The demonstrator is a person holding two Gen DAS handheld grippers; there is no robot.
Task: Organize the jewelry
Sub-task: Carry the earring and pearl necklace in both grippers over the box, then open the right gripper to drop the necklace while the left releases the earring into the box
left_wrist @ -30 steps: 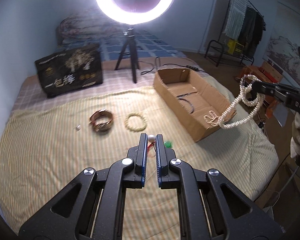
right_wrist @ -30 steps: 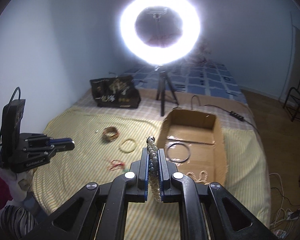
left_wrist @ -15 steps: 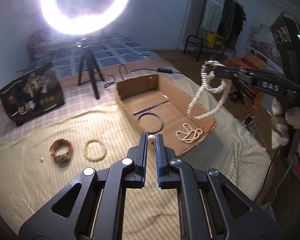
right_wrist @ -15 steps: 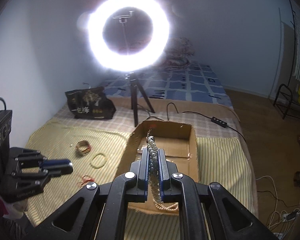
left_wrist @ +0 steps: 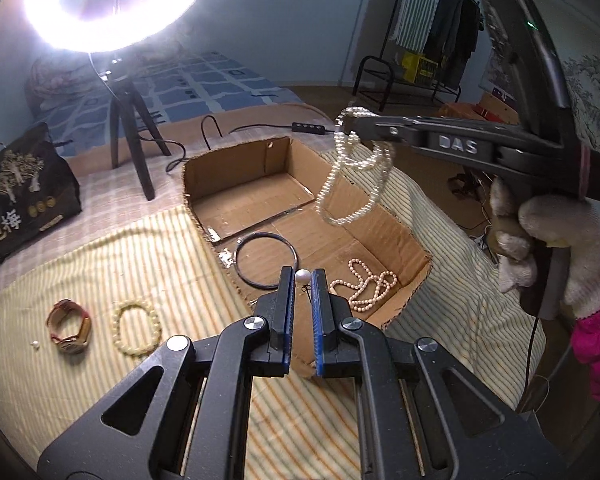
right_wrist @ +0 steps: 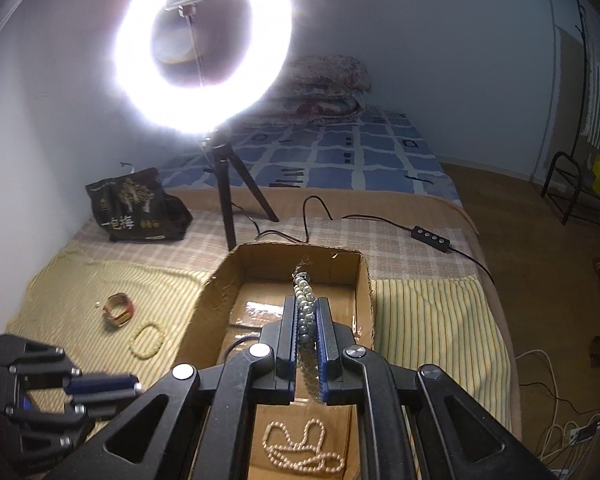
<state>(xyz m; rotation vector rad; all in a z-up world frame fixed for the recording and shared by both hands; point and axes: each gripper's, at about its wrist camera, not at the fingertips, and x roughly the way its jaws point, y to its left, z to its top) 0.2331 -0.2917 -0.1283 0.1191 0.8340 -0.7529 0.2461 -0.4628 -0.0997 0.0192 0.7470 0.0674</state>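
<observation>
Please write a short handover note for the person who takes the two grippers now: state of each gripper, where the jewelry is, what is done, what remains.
Left gripper: shut on a pearl earring, at the cardboard box's near corner.
Right gripper: shut on a white pearl necklace, hanging above the box.
Done: black ring and pink bead necklace lie in the box.
Left: release both pieces into the box; then the watch, the yellow bead bracelet and a small white bead on the striped sheet.

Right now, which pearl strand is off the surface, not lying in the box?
The white pearl necklace, dangling from the right gripper above the cardboard box. The pinkish strand lies on the box floor.
</observation>
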